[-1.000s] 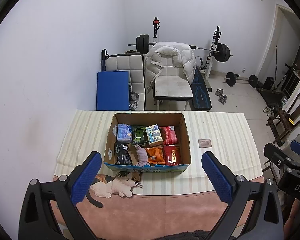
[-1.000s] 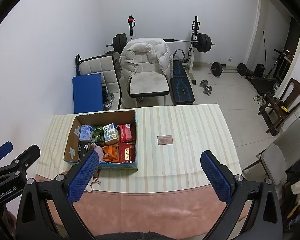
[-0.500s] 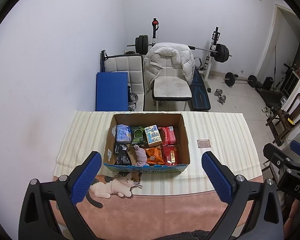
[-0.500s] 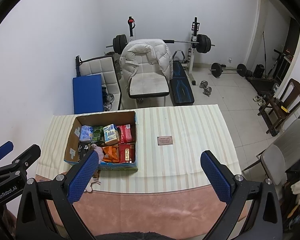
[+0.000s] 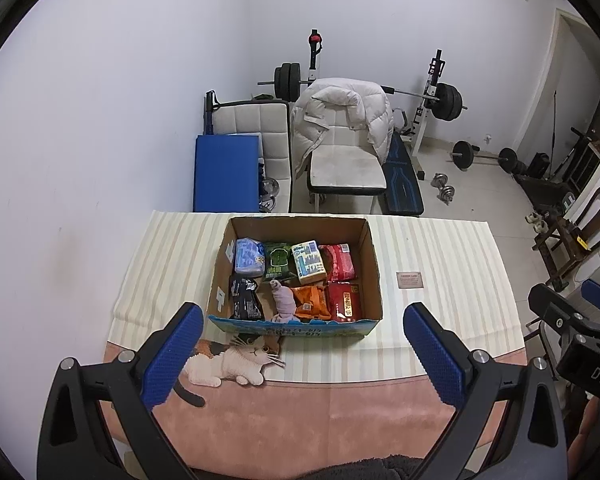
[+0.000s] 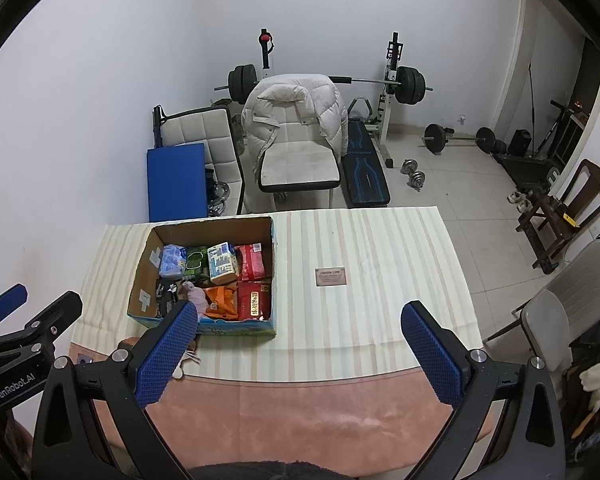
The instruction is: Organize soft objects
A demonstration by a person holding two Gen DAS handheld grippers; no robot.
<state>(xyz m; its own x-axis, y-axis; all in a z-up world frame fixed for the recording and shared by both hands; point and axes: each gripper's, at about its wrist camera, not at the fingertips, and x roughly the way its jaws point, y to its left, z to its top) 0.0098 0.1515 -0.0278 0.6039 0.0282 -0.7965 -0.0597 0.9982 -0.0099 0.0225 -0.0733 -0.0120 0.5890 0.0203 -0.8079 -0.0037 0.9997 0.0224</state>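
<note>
Plush cat (image 5: 236,362) is lying on its side on the table (image 5: 440,264), right up against the near wall of the cardboard box (image 5: 374,276), around 7 o'clock from the box's middle in the left wrist view. Half of it sits on the striped cloth (image 5: 172,256), and its dark tail hangs onto the pink part. In the right wrist view it's mostly hidden behind a blue finger pad (image 6: 166,354).

Inside the box are soft packs in two rows: a blue pack (image 5: 249,257) at 11 o'clock, a green pack (image 5: 278,265), a white carton-looking pack (image 5: 309,266) and red packs (image 5: 342,284) over at 3 o'clock, plus an orange pack (image 5: 310,302), a black pack (image 5: 244,300) and a small lilac plush (image 5: 282,300) near the front.

Left gripper (image 5: 304,358) hangs above the near table edge, fingers spread wide, nothing in them. Right gripper (image 6: 300,354) is the same, wide apart and empty, with bare cloth ahead of it. A small card (image 6: 330,276) lies well apart from the box at 3 o'clock.
</note>
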